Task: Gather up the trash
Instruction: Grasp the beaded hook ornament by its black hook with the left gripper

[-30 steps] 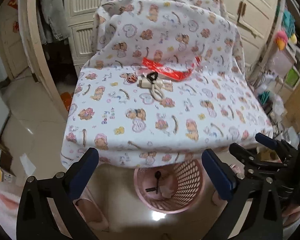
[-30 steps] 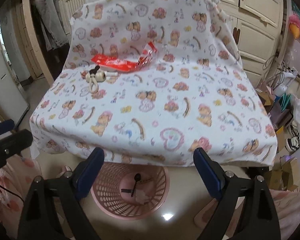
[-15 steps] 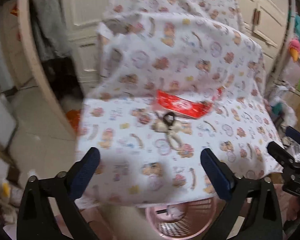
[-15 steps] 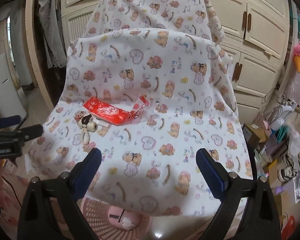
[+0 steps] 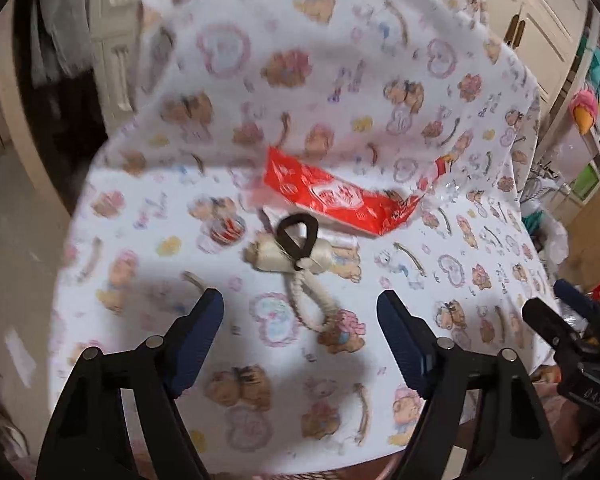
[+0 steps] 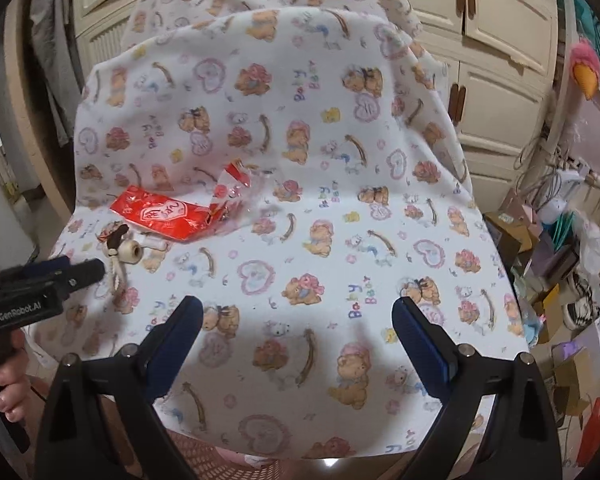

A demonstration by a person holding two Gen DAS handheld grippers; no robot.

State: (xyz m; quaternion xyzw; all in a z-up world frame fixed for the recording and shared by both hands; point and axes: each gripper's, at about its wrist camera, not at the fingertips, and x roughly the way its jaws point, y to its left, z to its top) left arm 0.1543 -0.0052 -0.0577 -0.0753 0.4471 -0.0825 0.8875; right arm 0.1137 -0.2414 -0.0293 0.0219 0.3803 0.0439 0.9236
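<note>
A lived-in home bedroom: cream panelled wardrobe doors (image 6: 496, 40), a teddy-bear print sheet (image 6: 300, 160), hanging clothes (image 5: 60, 32), floor clutter (image 6: 572, 264).

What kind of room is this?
Probably a bedroom or storage room at home: cream wardrobe doors behind, a teddy-bear blanket draped over some furniture, and boxes and clutter piled on the floor.

The red wrapper (image 5: 332, 196) is glossy, crinkled plastic film, its far right end clear. Beside it lies a cream spool (image 5: 288, 258) with rough twisted cord (black loop matt). The printed sheet (image 6: 340, 200) is soft matt cloth.
</note>
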